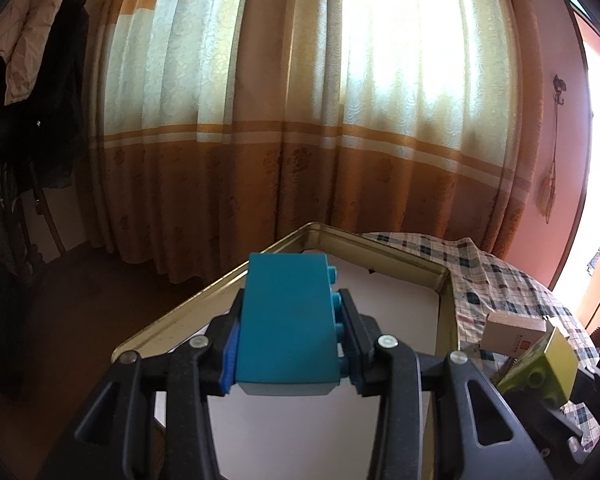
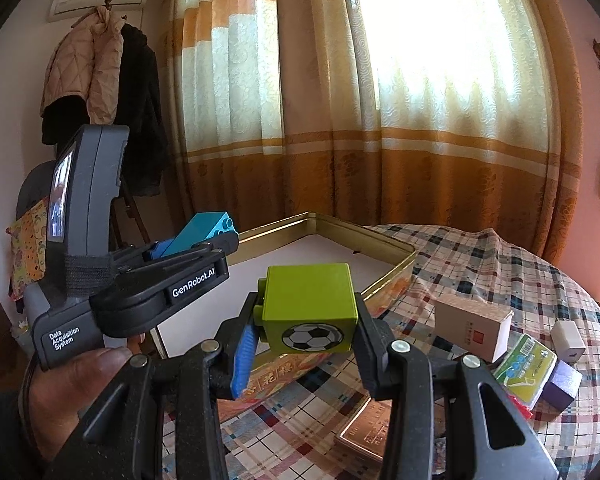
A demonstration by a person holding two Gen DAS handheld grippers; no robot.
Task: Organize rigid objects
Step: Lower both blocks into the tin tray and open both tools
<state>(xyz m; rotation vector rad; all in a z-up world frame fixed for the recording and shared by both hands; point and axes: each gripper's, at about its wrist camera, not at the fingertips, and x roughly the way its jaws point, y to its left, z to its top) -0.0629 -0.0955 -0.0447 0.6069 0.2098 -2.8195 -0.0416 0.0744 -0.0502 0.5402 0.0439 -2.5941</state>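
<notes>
My left gripper [image 1: 290,344] is shut on a teal toy brick [image 1: 288,320] and holds it above the gold-rimmed tin tray [image 1: 446,280] with a white floor. My right gripper [image 2: 306,340] is shut on a green block with a football picture [image 2: 310,312], held above the tray's near edge [image 2: 396,276]. The left gripper with the teal brick [image 2: 204,236] also shows at the left of the right wrist view. The green block [image 1: 540,368] shows at the right of the left wrist view.
A checked cloth [image 2: 500,272] covers the table. On it lie a beige box [image 2: 472,326], a white charger [image 2: 568,346], a green card pack [image 2: 526,368], a purple block [image 2: 562,384] and a copper tin [image 2: 364,428]. Curtains [image 2: 340,120] hang behind.
</notes>
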